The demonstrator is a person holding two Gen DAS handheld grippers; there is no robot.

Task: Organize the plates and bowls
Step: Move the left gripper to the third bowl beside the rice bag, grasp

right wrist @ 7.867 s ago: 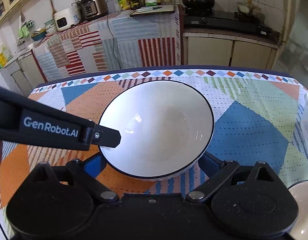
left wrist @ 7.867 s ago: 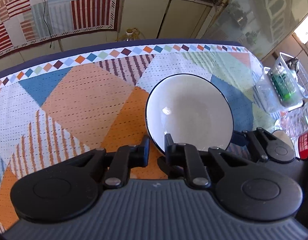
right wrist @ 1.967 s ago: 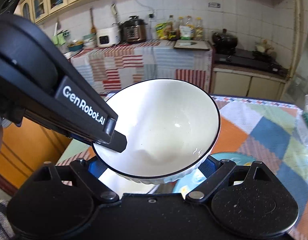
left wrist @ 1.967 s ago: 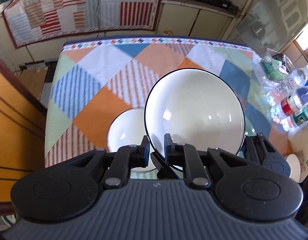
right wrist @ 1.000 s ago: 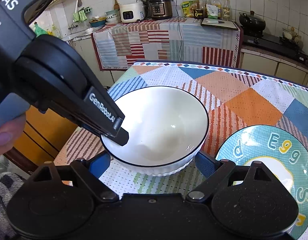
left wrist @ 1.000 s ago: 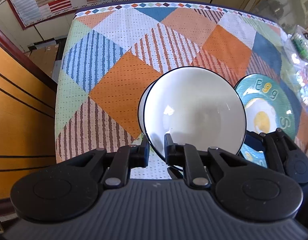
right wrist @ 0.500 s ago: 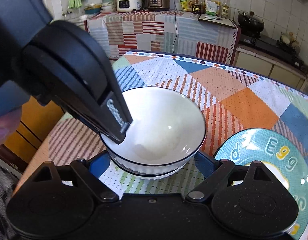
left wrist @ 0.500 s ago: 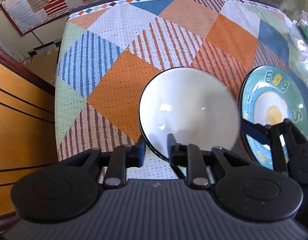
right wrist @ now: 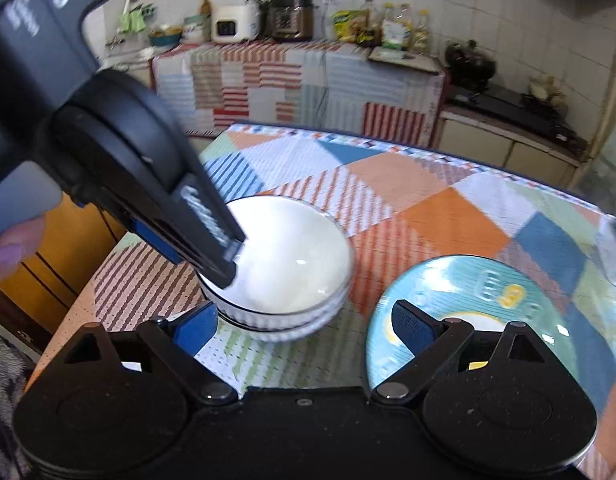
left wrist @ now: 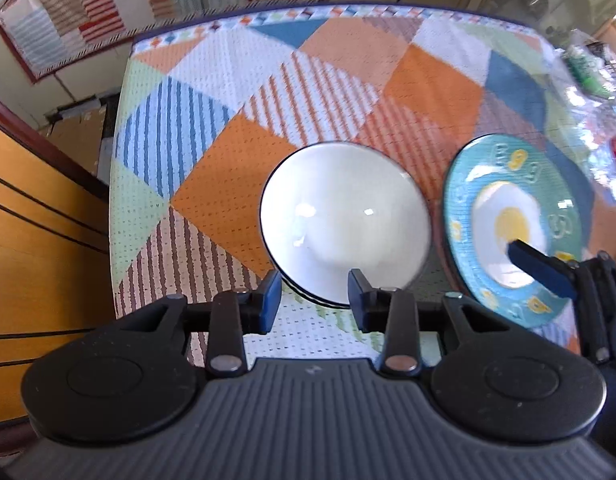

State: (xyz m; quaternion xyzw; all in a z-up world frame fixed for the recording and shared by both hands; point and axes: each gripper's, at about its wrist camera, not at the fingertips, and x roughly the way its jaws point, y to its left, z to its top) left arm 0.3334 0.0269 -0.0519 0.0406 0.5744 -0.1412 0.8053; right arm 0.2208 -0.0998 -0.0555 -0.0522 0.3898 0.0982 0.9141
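Two white bowls with dark rims sit nested, the upper bowl [left wrist: 344, 232] [right wrist: 295, 264] inside the lower bowl [right wrist: 283, 330], on the patchwork tablecloth [left wrist: 235, 168]. A teal plate [left wrist: 564, 216] [right wrist: 488, 292] with a fried-egg picture lies just right of them. My left gripper [left wrist: 314, 300] [right wrist: 223, 268] hovers at the stack's near rim. Its jaws are opening and the pads stand off the rim on either side. My right gripper [right wrist: 303, 326] is open wide in front of the stack, and neither pad touches it. One of its fingers [left wrist: 540, 268] hangs over the plate.
The table's left edge drops to a wooden cabinet [left wrist: 35, 220]. Bottles and clear plastic [left wrist: 596, 80] crowd the table's right side. A cloth-covered kitchen counter [right wrist: 291, 80] with appliances runs along the back. A person's thumb [right wrist: 7, 248] rests on the left gripper's handle.
The held bowl came down into the other white bowl. The left jaws then opened off its rim, and both grippers drew back and up from the stack.
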